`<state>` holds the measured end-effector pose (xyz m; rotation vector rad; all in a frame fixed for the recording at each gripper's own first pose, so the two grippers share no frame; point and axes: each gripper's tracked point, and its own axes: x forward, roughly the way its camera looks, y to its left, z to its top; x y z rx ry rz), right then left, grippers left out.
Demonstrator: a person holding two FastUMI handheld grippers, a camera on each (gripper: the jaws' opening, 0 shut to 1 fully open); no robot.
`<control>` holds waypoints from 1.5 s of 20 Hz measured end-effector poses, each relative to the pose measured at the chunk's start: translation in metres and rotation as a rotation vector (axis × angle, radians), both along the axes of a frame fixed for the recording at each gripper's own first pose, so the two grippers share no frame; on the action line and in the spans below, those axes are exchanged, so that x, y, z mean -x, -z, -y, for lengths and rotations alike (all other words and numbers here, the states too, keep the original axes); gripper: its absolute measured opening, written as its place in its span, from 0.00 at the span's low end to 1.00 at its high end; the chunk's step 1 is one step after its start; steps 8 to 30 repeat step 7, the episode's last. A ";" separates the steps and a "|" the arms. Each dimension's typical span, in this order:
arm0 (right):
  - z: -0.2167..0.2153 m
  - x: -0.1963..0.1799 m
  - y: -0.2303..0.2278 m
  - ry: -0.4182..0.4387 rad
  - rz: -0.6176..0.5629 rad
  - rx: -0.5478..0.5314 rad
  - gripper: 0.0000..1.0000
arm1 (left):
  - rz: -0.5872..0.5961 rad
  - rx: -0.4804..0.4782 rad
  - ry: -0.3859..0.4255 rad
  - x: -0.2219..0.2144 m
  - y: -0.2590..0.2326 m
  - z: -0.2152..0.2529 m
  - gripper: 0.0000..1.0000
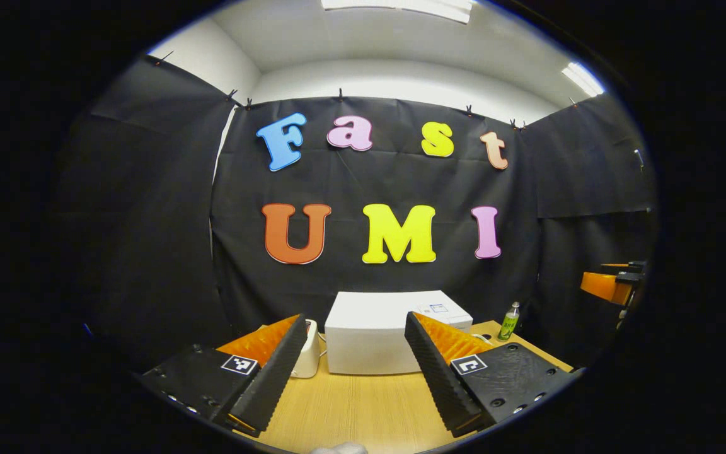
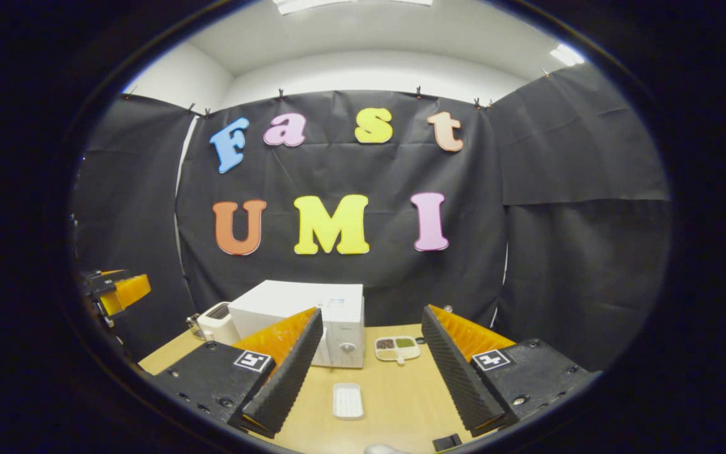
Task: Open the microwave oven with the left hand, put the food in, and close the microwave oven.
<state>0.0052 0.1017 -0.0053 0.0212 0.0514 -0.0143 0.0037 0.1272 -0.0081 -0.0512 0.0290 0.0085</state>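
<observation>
Nothing is done yet: the microwave (image 2: 312, 321) stands shut at the back of the table (image 2: 401, 403), and both grippers hang short of it with nothing in them. The step in hand is the approach to the door.

In the left gripper view, the left gripper (image 1: 355, 372) has its fingers spread wide, and the microwave (image 1: 388, 340) sits between them but well beyond the tips, near the table's far edge. A small white appliance (image 1: 308, 356) stands just beside the microwave, and a green bottle (image 1: 509, 321) stands near the far corner on the other side.

In the right gripper view, the right gripper (image 2: 369, 381) is also wide open and empty. A sectioned dish of food (image 2: 397, 347) lies just beside the microwave's front corner, ahead of this gripper, and a white tray (image 2: 348, 400) lies nearer, mid-table, between the fingers in view. Which one is the food to load I cannot tell for sure; the dish seems likelier.

The next move calls for the left gripper to travel forward to the door's edge and catch it, though the handle is too small to make out.
</observation>
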 end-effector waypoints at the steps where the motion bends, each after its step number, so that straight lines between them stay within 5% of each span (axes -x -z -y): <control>1: 0.001 -0.002 0.000 0.000 0.000 -0.003 0.92 | 0.002 0.001 0.002 0.000 -0.001 0.001 0.95; 4: 0.004 0.002 0.000 0.009 0.003 -0.001 0.92 | 0.012 0.003 0.014 0.001 -0.004 0.006 0.95; 5: 0.004 0.002 -0.001 0.011 0.005 -0.001 1.00 | 0.014 0.002 0.020 0.001 -0.006 0.008 0.95; 6: 0.005 0.003 -0.001 0.012 0.005 -0.002 0.92 | 0.017 0.001 0.025 0.001 -0.006 0.009 0.95; 30: 0.005 0.002 0.000 0.013 0.004 -0.003 0.92 | 0.015 -0.001 0.027 -0.001 -0.005 0.010 0.95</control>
